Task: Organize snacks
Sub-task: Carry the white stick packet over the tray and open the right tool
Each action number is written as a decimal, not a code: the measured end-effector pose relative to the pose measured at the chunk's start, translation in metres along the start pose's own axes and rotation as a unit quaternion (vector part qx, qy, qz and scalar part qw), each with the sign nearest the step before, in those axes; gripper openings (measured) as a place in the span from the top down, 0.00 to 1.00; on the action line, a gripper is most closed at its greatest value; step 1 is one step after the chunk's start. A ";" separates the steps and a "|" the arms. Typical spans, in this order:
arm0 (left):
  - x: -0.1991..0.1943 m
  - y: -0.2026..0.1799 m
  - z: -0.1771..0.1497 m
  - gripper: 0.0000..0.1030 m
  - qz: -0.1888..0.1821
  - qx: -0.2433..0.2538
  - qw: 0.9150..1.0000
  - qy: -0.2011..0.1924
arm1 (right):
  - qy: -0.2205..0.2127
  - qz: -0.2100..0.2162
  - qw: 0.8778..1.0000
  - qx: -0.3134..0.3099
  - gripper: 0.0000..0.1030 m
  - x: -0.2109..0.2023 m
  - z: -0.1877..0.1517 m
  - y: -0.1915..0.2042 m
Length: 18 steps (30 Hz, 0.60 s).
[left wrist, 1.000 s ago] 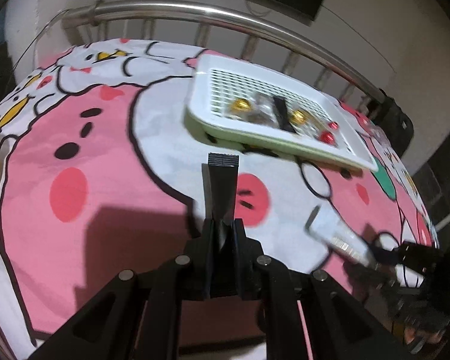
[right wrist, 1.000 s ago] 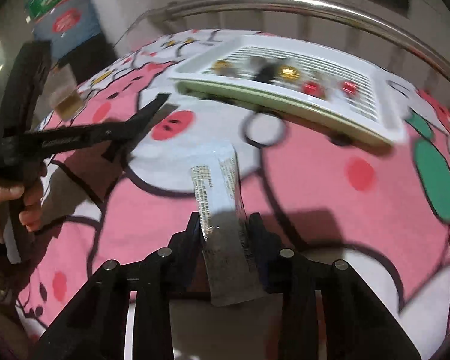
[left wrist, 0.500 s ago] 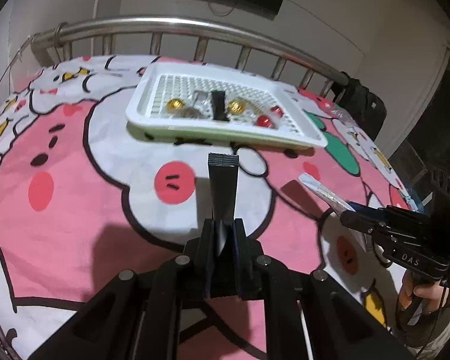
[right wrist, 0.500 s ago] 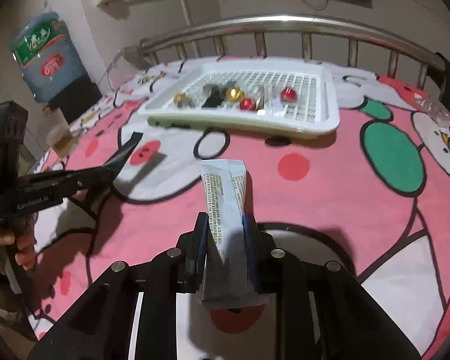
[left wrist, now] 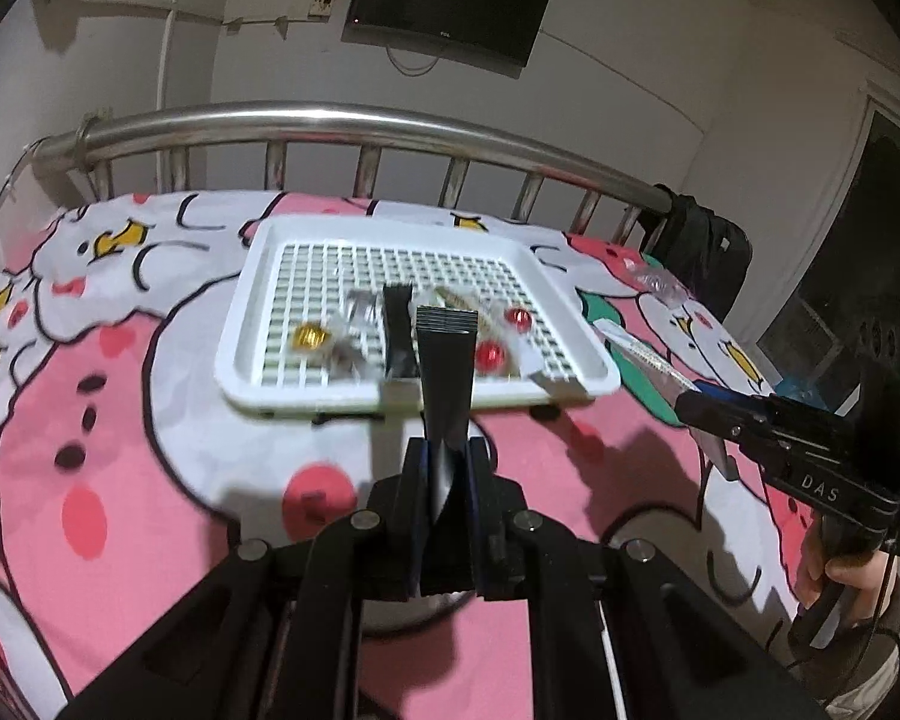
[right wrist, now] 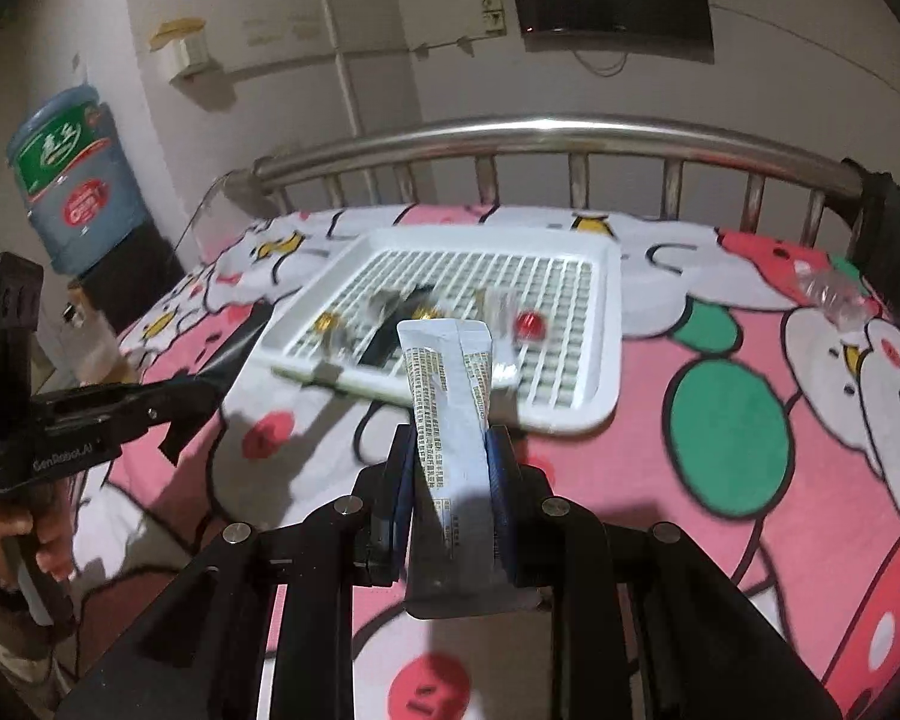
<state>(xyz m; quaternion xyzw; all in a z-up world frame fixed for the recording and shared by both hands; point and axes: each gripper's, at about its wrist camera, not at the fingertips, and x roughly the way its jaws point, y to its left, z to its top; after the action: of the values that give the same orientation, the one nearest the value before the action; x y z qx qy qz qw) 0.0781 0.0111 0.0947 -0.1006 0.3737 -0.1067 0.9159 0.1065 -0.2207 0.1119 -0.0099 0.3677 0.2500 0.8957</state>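
A white grid tray [left wrist: 252,324] [right wrist: 606,324] lies on the pink cartoon bedsheet and holds gold candies [left wrist: 309,335], red candies [left wrist: 489,354], clear wrapped sweets and a black sachet [left wrist: 398,324]. My left gripper [left wrist: 447,468] is shut on a black sachet [left wrist: 447,372] held upright just before the tray's near rim. My right gripper [right wrist: 453,480] is shut on a pale blue-grey sachet [right wrist: 450,396] pointing at the tray; it also shows in the left wrist view [left wrist: 642,357] right of the tray.
A steel bed rail [left wrist: 354,120] runs behind the tray. A clear wrapped snack [right wrist: 828,288] lies on the sheet at the far right. A black bag [left wrist: 708,252] hangs on the rail's right end. A water jug [right wrist: 72,180] stands at the left.
Both grippers have risen and moved closer to the tray with their sachets still held. The tray now sits larger and nearer the middle of both views.
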 end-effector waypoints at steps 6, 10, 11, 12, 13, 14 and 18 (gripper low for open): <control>0.025 0.000 0.036 0.87 0.019 0.003 1.000 -0.003 | 0.007 -0.018 1.000 0.013 0.79 0.026 0.035 -0.015; 0.046 0.000 0.049 0.87 0.028 0.009 1.000 0.007 | 0.012 -0.026 0.999 0.028 0.79 0.047 0.051 -0.023; 0.052 0.001 0.052 0.87 0.031 0.009 0.999 0.009 | 0.013 -0.026 0.999 0.032 0.79 0.052 0.054 -0.025; 0.058 0.001 0.054 0.87 0.032 0.008 0.999 0.013 | 0.014 -0.026 0.999 0.036 0.79 0.056 0.057 -0.026; 0.064 0.002 0.057 0.87 0.033 0.006 0.999 0.017 | 0.016 -0.026 0.999 0.040 0.79 0.061 0.061 -0.027; 0.071 0.003 0.059 0.87 0.035 0.006 0.999 0.020 | 0.019 -0.025 0.999 0.043 0.79 0.067 0.064 -0.029; 0.092 0.008 0.069 0.87 0.044 -0.002 0.999 0.028 | 0.029 -0.038 0.998 0.046 0.79 0.090 0.072 -0.032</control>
<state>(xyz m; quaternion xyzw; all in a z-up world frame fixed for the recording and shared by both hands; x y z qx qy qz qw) 0.1915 0.0007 0.0803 -0.0831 0.4031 -0.0677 0.9088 0.2228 -0.1948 0.0991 0.0101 0.4044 0.1979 0.8928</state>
